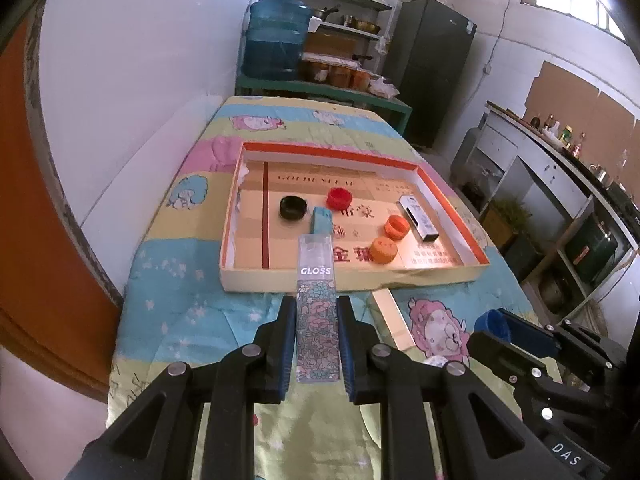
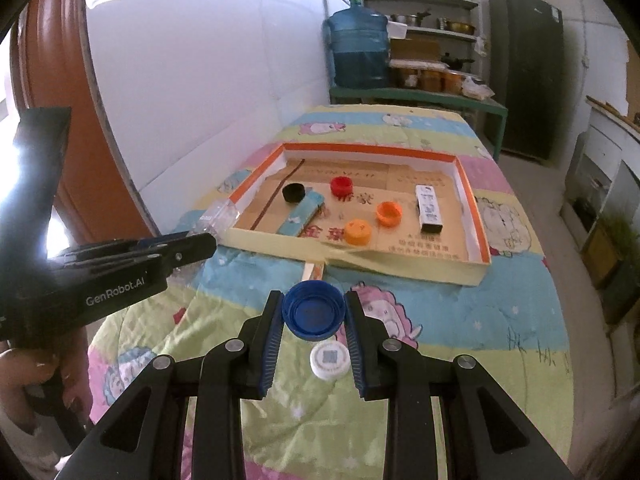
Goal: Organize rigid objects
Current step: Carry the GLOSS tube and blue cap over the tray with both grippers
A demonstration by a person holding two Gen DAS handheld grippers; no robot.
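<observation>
My left gripper (image 1: 316, 304) is shut on a tall clear box marked GLOSS (image 1: 316, 256) with a floral lower half, held upright above the quilt in front of the tray. The right wrist view shows my right gripper (image 2: 314, 296) shut on a blue bottle cap (image 2: 314, 316), hollow side up. A shallow orange-rimmed cardboard tray (image 1: 248, 280) holds a black cap (image 1: 294, 207), a red cap (image 1: 339, 197), two orange caps (image 1: 390, 238), a teal box (image 1: 322, 220) and a white-and-black box (image 1: 418, 218). A white cap (image 2: 329, 360) lies on the quilt under my right gripper.
The table is covered by a cartoon-print quilt (image 1: 180, 312). A thin pale strip (image 1: 394, 320) lies just before the tray's front wall. White wall at left; a water jug (image 1: 276, 40), shelves and a dark fridge stand behind. A hand (image 2: 24, 372) holds the left tool.
</observation>
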